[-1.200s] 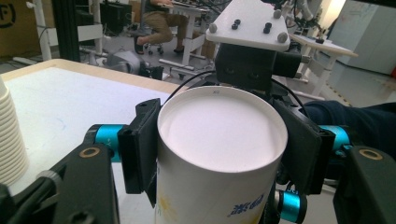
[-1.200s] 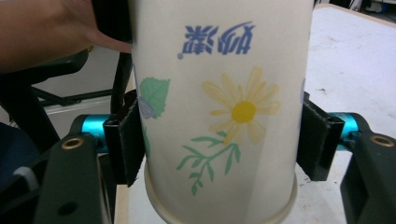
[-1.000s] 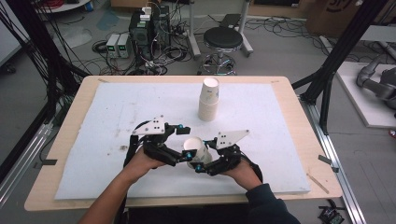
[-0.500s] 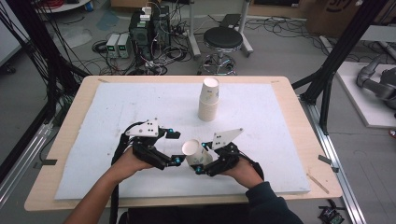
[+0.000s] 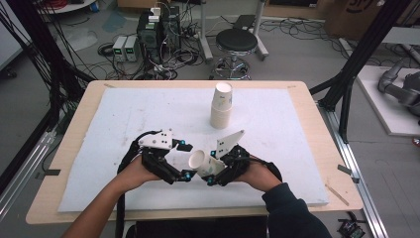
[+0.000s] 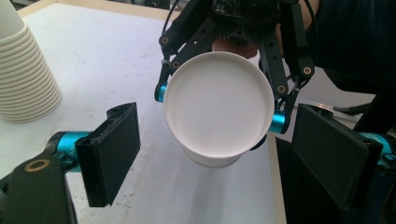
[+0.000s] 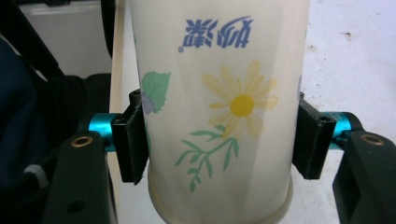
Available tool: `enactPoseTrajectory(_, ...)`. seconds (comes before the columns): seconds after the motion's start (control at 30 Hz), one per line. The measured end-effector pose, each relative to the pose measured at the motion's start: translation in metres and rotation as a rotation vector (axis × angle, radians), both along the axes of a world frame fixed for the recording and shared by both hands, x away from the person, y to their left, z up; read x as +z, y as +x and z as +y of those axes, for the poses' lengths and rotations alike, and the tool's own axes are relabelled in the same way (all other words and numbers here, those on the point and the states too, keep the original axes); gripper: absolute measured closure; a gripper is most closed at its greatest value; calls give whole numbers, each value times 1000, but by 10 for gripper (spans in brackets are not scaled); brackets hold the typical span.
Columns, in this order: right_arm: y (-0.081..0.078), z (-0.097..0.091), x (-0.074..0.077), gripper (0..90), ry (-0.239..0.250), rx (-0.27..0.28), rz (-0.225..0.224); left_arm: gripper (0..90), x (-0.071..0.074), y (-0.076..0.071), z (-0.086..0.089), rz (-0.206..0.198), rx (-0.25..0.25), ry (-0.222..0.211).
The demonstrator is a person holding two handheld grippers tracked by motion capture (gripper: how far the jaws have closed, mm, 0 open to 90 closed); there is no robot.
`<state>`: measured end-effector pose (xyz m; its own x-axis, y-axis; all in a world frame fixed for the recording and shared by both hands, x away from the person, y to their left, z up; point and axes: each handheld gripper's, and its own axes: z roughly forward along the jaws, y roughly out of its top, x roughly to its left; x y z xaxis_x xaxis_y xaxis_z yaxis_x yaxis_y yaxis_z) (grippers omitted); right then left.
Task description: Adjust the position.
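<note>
Now: paper cup [image 5: 204, 163] up off the table, tipped on its side, well in front of the cup stack [image 5: 221, 105], open mouth toward the left gripper [image 5: 184, 159]. Squeezed tight at its sides by the right gripper [image 7: 217, 135], likely to keep it steady for a hand-over. Left gripper spread wide, touching nothing, pads [image 6: 114, 151] either side of the cup's bottom. White mat [image 5: 124, 119] bare around the stack; no block between cup and stack.

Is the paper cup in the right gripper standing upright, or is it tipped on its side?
Tipped on its side. The right gripper holds the paper cup lying level above the table, one round end facing the open left gripper.
</note>
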<state>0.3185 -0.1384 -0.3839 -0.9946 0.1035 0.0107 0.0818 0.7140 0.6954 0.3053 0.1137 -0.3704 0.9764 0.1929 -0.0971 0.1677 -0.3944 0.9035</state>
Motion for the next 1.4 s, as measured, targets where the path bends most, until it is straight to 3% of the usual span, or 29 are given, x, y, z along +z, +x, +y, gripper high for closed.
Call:
enactPoseTrajectory(0.1, 1, 1, 1, 334, -12, 6, 9, 157, 0, 1, 0, 1, -9, 19)
enactPoseTrajectory(0.27, 2, 9, 2, 334, -103, 30, -5, 158, -1, 1, -3, 8, -19, 54)
enactPoseTrajectory(0.43, 2, 15, 3, 334, -132, 51, 0, 158, -2, 2, -8, 9, -41, 85)
enactPoseTrajectory(0.47, 1, 17, 4, 333, -159, 57, -5, 162, -2, 2, -9, 11, -44, 87)
enactPoseTrajectory(0.7, 0, 24, 6, 333, -209, 76, -2, 189, -5, 5, -14, 33, -64, 102)
enactPoseTrajectory(0.9, -1, 26, 4, 333, -221, 85, -5, 231, -7, 6, -16, 50, -80, 122)
enactPoseTrajectory(1.03, 0, 27, 1, 333, -238, 96, 7, 349, -9, 8, -17, 63, -106, 139)
enactPoseTrajectory(1.27, -2, 30, -1, 336, -269, 101, 28, 374, -11, 8, -18, 65, -124, 163)
enactPoseTrajectory(1.37, -1, 29, -1, 268, -253, 89, 14, 375, -9, 8, -15, 54, -113, 144)
enactPoseTrajectory(1.4, 0, 27, 2, 194, -215, 58, 9, 375, -9, 8, -11, 57, -104, 115)
